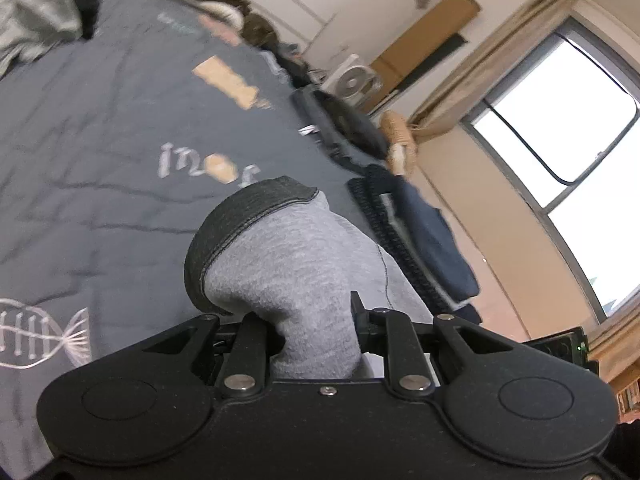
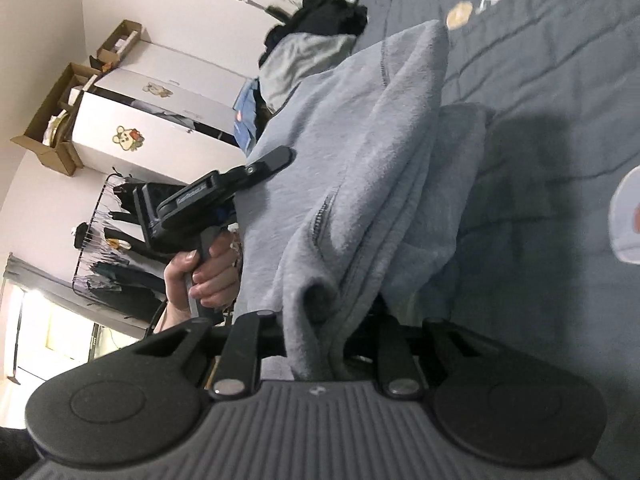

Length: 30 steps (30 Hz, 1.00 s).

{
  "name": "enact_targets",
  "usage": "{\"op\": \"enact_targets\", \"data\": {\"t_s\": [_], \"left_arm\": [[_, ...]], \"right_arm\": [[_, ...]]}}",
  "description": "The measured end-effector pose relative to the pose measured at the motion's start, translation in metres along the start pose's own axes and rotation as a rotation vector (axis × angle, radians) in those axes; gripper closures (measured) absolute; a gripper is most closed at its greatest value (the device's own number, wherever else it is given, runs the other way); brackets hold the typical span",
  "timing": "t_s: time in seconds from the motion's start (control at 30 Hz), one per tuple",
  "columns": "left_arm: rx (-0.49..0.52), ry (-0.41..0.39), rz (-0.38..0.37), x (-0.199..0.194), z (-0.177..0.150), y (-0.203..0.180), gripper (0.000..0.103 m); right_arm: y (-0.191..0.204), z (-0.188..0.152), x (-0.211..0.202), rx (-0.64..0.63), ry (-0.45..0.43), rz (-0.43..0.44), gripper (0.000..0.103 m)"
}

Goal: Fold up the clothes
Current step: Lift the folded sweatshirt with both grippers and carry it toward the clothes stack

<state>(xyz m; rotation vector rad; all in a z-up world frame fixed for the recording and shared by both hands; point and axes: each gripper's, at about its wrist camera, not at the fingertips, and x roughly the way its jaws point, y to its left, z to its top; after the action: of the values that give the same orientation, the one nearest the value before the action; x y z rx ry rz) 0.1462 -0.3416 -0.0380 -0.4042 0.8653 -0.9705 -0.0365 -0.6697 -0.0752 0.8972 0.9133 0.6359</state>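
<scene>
Above dark grey quilted bedding (image 1: 100, 184), both grippers (image 1: 316, 320) (image 2: 316, 344) pinch a pale grey fleece jacket (image 2: 360, 152), stretched between them, apparently for folding.

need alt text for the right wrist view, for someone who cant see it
The right gripper is clamped on a bunched light grey fleece garment that drapes over a dark grey quilted bedspread. At left, a hand holds the left gripper against the same fleece. Behind stand white cabinets topped with cardboard boxes.
</scene>
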Motion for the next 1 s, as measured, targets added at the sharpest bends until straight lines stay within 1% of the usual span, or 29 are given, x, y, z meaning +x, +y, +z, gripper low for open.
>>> {"op": "enact_targets", "data": {"t_s": [0.17, 0.23, 0.57, 0.83, 1.0], "left_arm": [[0.045, -0.026, -0.009, 0.014, 0.0, -0.052, 0.084], [0.058, -0.039, -0.011, 0.023, -0.002, -0.072, 0.084], [0.106, -0.113, -0.012, 0.065, -0.009, -0.167, 0.084], [0.145, -0.154, -0.014, 0.112, -0.016, -0.242, 0.084], [0.159, -0.169, -0.015, 0.133, -0.027, -0.278, 0.084]], "right_arm": [[0.009, 0.005, -0.039, -0.042, -0.022, -0.01, 0.085], [0.013, 0.011, -0.043, -0.052, -0.03, -0.02, 0.085], [0.009, 0.025, -0.123, -0.133, -0.058, -0.036, 0.085], [-0.015, 0.028, -0.2, -0.159, -0.099, -0.038, 0.085], [-0.028, 0.028, -0.24, -0.163, -0.13, -0.06, 0.085]]}}
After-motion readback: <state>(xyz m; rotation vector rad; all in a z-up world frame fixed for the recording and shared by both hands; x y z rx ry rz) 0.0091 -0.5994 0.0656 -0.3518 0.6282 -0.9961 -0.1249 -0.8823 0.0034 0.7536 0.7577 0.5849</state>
